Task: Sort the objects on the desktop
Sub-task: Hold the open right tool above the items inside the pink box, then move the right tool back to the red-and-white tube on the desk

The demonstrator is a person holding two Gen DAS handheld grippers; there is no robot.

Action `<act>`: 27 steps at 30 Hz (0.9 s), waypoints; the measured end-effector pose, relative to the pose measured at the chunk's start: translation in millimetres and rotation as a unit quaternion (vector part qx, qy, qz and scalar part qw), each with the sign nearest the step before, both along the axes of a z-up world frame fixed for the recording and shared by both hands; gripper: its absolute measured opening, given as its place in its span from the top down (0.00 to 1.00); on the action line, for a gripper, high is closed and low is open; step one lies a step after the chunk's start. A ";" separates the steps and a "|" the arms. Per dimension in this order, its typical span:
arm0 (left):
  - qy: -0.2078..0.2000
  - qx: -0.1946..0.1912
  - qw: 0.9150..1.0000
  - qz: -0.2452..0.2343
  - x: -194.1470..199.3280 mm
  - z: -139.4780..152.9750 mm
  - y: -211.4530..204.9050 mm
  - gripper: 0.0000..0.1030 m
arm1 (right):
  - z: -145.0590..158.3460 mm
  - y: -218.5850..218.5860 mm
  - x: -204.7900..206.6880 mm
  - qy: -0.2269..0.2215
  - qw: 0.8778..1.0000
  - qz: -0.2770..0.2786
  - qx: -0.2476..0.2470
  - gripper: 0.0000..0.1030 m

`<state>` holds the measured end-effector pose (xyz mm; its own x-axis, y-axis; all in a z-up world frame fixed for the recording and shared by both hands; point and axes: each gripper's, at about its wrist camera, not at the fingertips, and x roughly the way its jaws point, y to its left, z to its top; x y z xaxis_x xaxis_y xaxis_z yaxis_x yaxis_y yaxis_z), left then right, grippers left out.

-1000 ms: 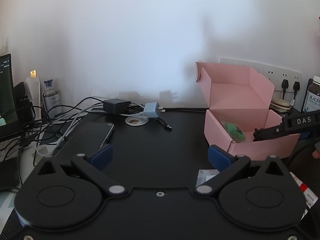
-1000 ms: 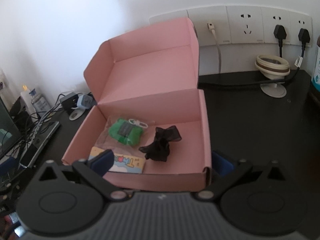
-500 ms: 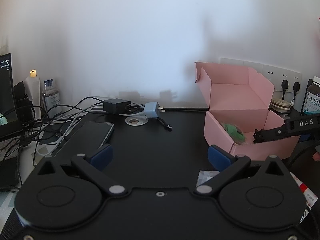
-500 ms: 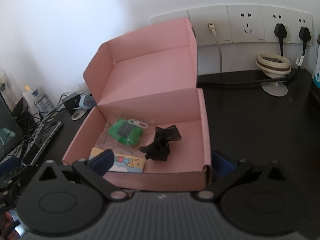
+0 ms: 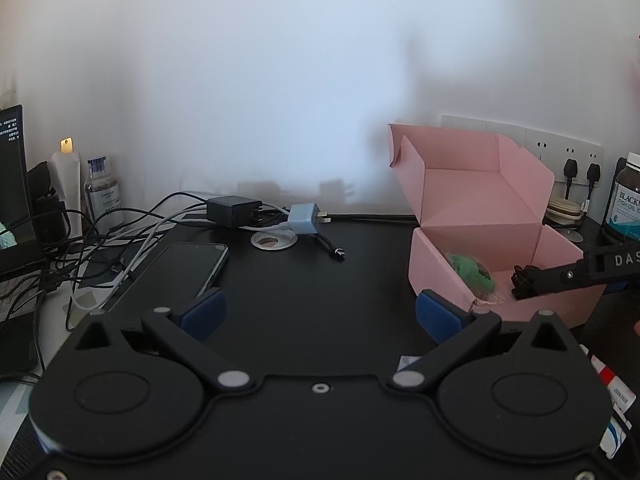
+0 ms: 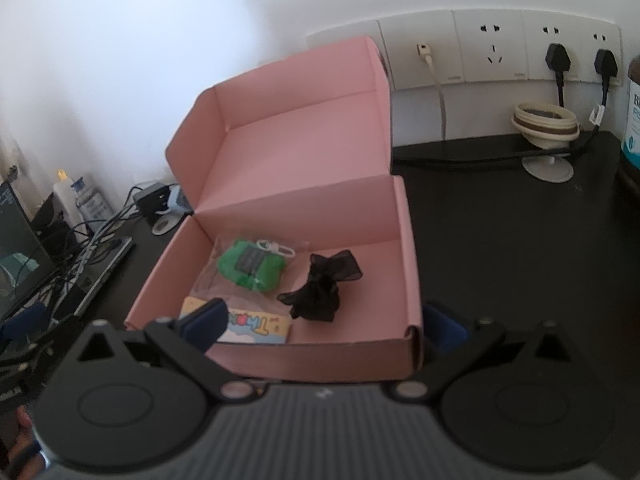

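Left tongs (image 5: pixel 320 314) spread, nothing btwn, over black desk (image 5: pixel 304 280); phone (image 5: pixel 188 268) just ahead-left. Right tongs (image 6: pixel 324 322) spread, empty, straddling near wall of pink box (image 6: pixel 320 354). Inside box, ahead of them: green pouch (image 6: pixel 250 266), black bow (image 6: pixel 324 288), card (image 6: pixel 256 322).

Black claw (image 5: pixel 320 312) (blue fingertips (image 5: pixel 202 310))

Bench (image 6: pixel 500 240): black. Box (image 6: pixel 304 152): plain pink inside and out. In it: green pouch (image 6: pixel 252 266) with a dark grey patch; sheer black bow (image 6: pixel 324 286); card (image 6: pixel 256 322), yellow edge, multicoloured lettering. Wall sockets (image 6: pixel 496 50): cream-white, black plugs. Charger (image 5: pixel 305 219): pale blue. Adapter (image 5: pixel 232 210): black. Phone (image 5: pixel 188 266): black.
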<state>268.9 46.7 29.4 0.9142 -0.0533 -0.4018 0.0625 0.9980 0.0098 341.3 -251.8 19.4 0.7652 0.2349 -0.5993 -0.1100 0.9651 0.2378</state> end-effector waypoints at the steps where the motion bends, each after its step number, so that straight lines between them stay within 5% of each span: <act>1: 0.001 -0.001 1.000 0.000 0.2 0.2 0.4 0.00 | -0.2 0.3 -1.5 0.000 1.000 -0.001 0.001 0.01; 18: -0.002 0.004 1.000 0.000 1.2 0.1 -0.6 0.00 | -1.0 8.0 -23.3 0.001 1.000 -0.020 0.016 0.01; 23: -0.002 0.004 1.000 -0.002 0.4 0.3 -1.2 0.00 | 14.9 0.1 -41.8 -0.043 0.999 0.001 0.021 0.01; 27: -0.003 0.006 1.000 -0.004 -0.8 0.3 -2.1 0.00 | 26.3 1.2 -71.0 -0.059 0.997 0.044 -0.023 0.01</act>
